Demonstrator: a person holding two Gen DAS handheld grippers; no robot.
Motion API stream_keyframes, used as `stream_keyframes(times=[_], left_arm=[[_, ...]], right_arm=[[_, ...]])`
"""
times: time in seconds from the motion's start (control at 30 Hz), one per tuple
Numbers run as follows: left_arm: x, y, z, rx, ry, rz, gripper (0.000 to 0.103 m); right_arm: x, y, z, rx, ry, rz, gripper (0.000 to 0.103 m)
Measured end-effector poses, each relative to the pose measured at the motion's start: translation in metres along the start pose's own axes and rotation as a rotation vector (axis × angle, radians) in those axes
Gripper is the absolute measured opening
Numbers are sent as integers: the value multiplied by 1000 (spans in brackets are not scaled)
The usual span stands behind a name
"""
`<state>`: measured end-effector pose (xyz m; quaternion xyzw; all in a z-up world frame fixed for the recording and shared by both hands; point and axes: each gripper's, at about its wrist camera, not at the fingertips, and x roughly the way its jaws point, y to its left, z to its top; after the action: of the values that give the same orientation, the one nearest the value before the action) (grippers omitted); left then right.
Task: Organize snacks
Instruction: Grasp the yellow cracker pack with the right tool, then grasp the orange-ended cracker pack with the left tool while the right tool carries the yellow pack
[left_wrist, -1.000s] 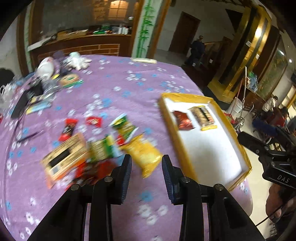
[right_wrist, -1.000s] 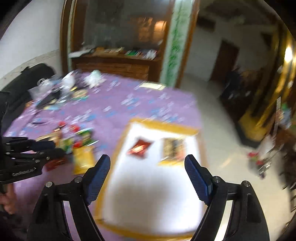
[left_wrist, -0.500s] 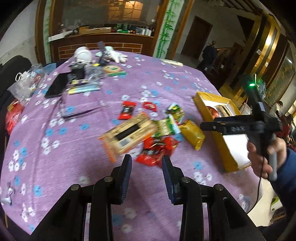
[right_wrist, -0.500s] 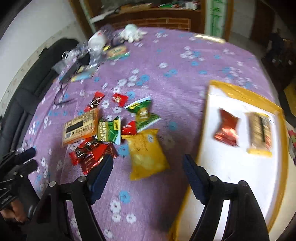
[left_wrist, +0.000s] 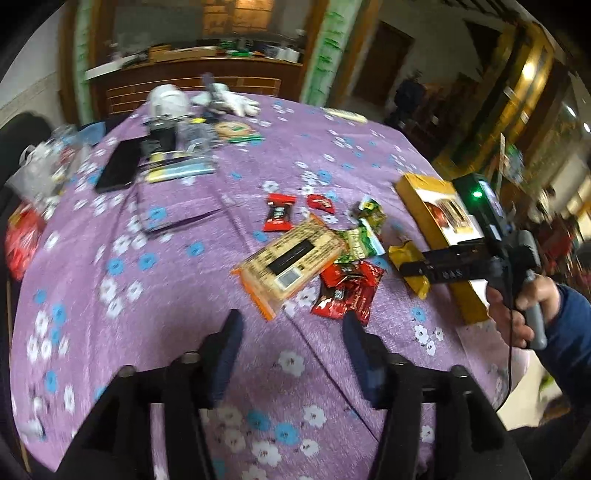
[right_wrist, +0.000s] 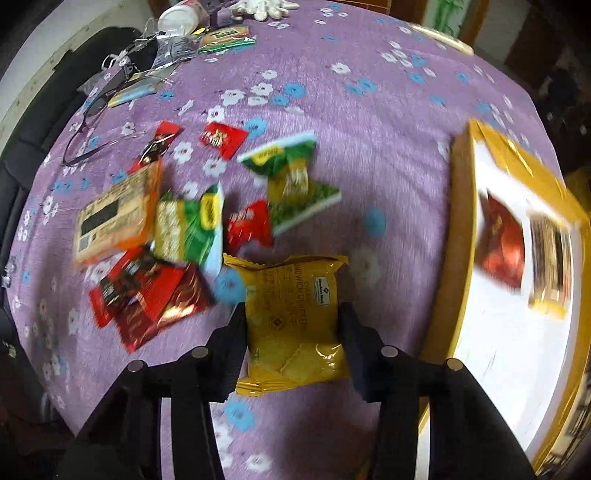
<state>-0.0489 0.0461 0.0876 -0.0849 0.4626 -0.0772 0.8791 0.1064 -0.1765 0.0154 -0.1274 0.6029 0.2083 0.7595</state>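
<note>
Right gripper (right_wrist: 291, 343) straddles the yellow cracker packet (right_wrist: 293, 321), fingers either side, not visibly clamped; gold tray (right_wrist: 448, 236) lies to its right. Step: picking the packet. Next: squeeze, lift, carry tray-ward. Left gripper (left_wrist: 291, 354) hangs spread, empty, snack pile (left_wrist: 317, 254) ahead.

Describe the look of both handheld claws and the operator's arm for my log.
Left claw: matte black frame, dark blue pads, round silver bolts. Right claw: same build; the left view shows its black body with white lettering, green light, grey handle, thin black cable, bare hand, navy sleeve.
</note>
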Motion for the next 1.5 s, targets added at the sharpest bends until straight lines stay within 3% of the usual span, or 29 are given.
stream_keyframes(times=[0.1, 0.17, 0.43, 0.6, 0.7, 0.83, 1.1, 1.3, 1.5], left_arm=[[19, -7, 16, 96, 28, -15, 78], [41, -11, 30, 167, 74, -46, 80], [110, -8, 63, 306, 227, -105, 80], [137, -11, 66, 368, 267, -98, 79], [150, -7, 65, 346, 282, -104, 73], [144, -5, 59, 294, 231, -81, 68], [100, -6, 5, 51, 149, -42, 63], [73, -11, -15, 2, 108, -12, 63], [51, -23, -6, -9, 71, 8, 63]], right_arm=[[-18, 1, -22, 48, -26, 40, 46], [-31, 0, -35, 75, -44, 68, 46], [-75, -13, -76, 190, -112, 108, 47], [-91, -22, -97, 261, -137, 111, 47], [-94, -24, -102, 284, -146, 112, 47], [-97, -21, -104, 289, -153, 101, 47], [-89, -2, -98, 256, -145, 121, 47], [-78, 9, -92, 221, -126, 133, 47], [-78, 6, -89, 210, -134, 125, 47]])
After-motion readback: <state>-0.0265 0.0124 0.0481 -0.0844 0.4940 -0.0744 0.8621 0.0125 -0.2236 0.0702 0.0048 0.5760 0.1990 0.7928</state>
